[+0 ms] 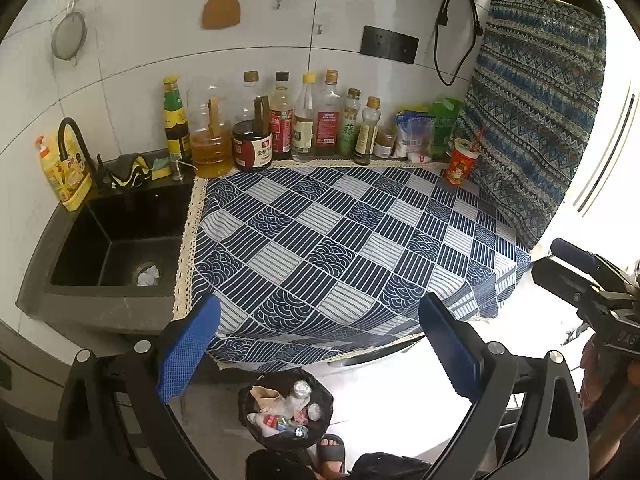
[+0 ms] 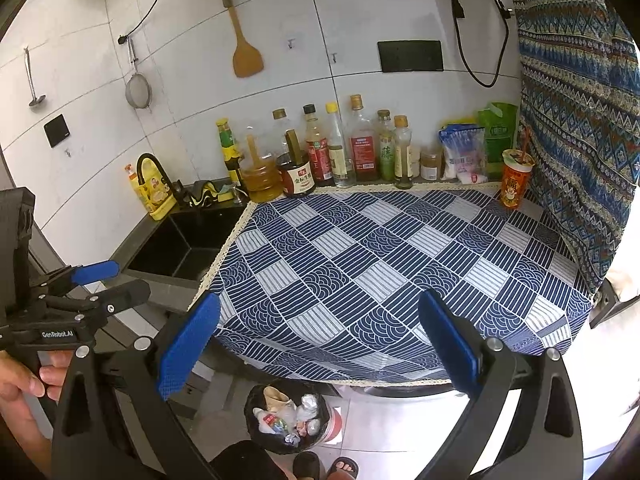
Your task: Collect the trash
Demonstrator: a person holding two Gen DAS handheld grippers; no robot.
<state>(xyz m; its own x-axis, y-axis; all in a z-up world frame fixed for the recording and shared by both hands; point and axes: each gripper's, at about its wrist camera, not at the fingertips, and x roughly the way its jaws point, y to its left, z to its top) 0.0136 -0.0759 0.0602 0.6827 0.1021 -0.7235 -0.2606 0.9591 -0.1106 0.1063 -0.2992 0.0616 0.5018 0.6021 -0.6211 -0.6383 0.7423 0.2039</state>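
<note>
Now both grippers hang empty w/ jaws apart over the near counter edge, and the red cup [image 2: 516, 179] stands upright at the far right corner, nearer the right gripper [image 2: 320, 344] than the left gripper [image 1: 316, 346], bin [image 1: 286, 414] below.

The checked cloth [image 1: 340, 240] across the middle of the frame lies bare and passable. Bottles [image 1: 280, 120] crowd its far edge, an orange cup [image 1: 460, 162] blocks the upper-right corner, and the sink [image 1: 116, 236] drops away at left.

A blue patterned cloth [image 1: 340, 240] covers the counter [image 2: 400, 272]; bottles [image 1: 280, 120] line its far edge, an orange cup [image 1: 460, 160] upper right.
</note>
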